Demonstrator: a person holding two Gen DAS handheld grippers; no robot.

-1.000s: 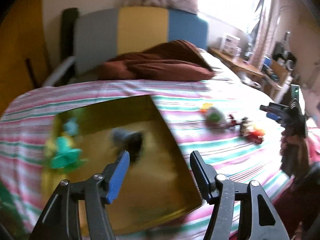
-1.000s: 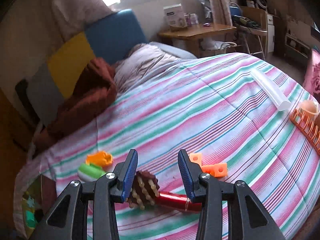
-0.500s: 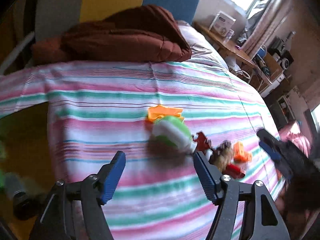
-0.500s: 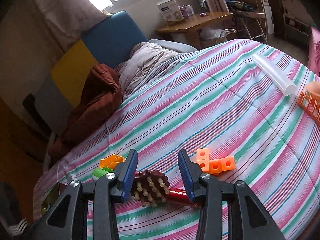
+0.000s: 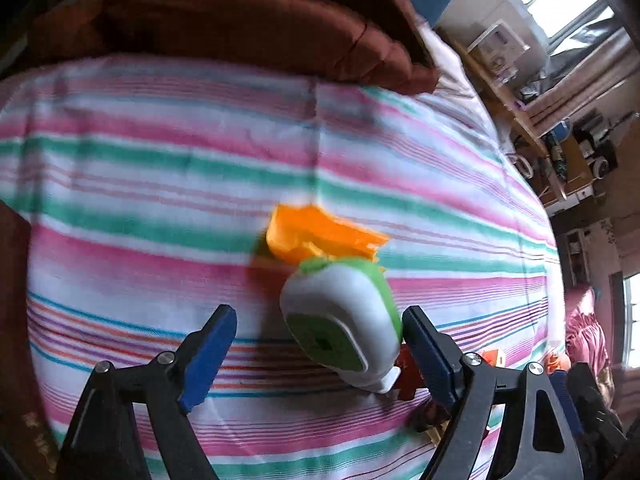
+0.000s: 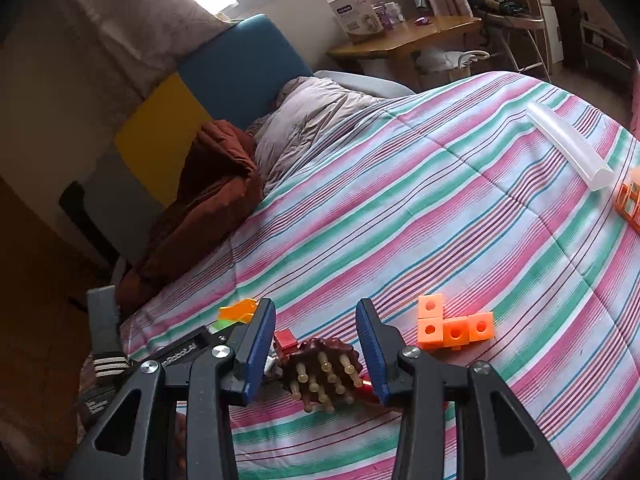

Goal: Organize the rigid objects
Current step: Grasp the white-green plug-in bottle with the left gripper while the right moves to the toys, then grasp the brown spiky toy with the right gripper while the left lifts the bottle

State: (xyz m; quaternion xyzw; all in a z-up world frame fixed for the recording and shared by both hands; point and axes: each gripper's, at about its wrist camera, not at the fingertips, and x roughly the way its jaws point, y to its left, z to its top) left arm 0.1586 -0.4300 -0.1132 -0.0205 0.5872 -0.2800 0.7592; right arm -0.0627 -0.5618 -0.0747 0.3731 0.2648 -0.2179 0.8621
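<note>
A white and green tape-measure-like toy (image 5: pixel 342 322) lies on the striped bedspread (image 5: pixel 160 184), with an orange plastic piece (image 5: pixel 316 234) just behind it. My left gripper (image 5: pixel 320 344) is open, its jaws on either side of the toy, the right finger close to its green edge. My right gripper (image 6: pixel 316 336) is open around a dark brown massage brush (image 6: pixel 324 372) with pale pegs and a red handle. A small red piece (image 6: pixel 286 338) lies by the brush. Orange linked cubes (image 6: pixel 454 326) lie to the right.
A brown quilt (image 6: pixel 208 208) and grey duvet (image 6: pixel 316 120) lie by the headboard. A clear tube (image 6: pixel 568 146) and an orange rack (image 6: pixel 630 202) sit at the far right. A wooden desk (image 6: pixel 408 36) stands beyond the bed. The left gripper's body shows in the right wrist view (image 6: pixel 176 354).
My left gripper swung away from the brown box and came down to the white and green toy, which now sits between its jaws. My right gripper lowered slightly around the brush.
</note>
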